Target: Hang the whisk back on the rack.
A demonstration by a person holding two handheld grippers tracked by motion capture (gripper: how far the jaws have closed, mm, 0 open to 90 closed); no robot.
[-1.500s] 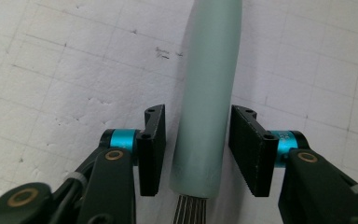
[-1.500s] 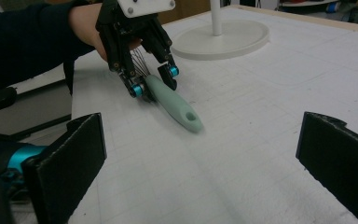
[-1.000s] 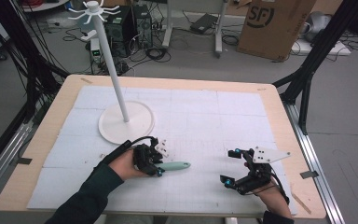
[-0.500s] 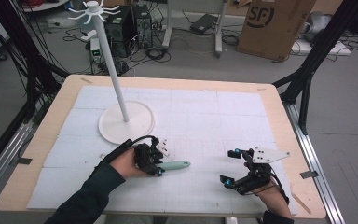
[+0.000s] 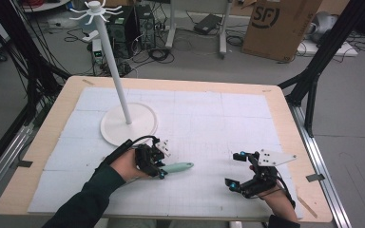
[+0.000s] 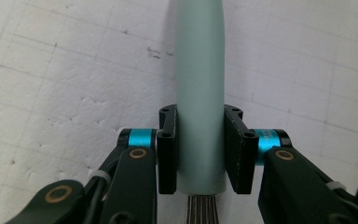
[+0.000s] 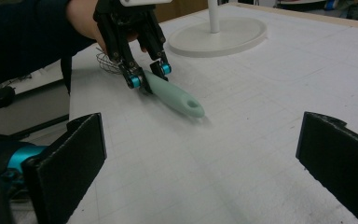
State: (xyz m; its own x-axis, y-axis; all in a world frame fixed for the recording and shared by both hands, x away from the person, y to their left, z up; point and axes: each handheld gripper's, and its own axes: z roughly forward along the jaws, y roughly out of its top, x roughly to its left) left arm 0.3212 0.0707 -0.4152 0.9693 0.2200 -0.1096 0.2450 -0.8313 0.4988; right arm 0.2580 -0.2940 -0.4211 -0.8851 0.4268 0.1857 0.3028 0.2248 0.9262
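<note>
White gridded mat (image 5: 209,118) on wooden table (image 5: 290,128) | left claw (image 5: 159,167) pinching whisk handle (image 5: 178,167) | right claw (image 5: 237,170) spread

"SF" logo on the cardboard box (image 5: 283,26)

Even, diffuse overhead light; no harsh glare is seen.

Soft shadows are cast beneath the pale green plastic handle (image 7: 175,97) and the round white stand base (image 5: 129,124). In the right gripper view, the near black jaws are blurred. The high view is slightly soft, perhaps from compression; table edges are bowed.
</note>
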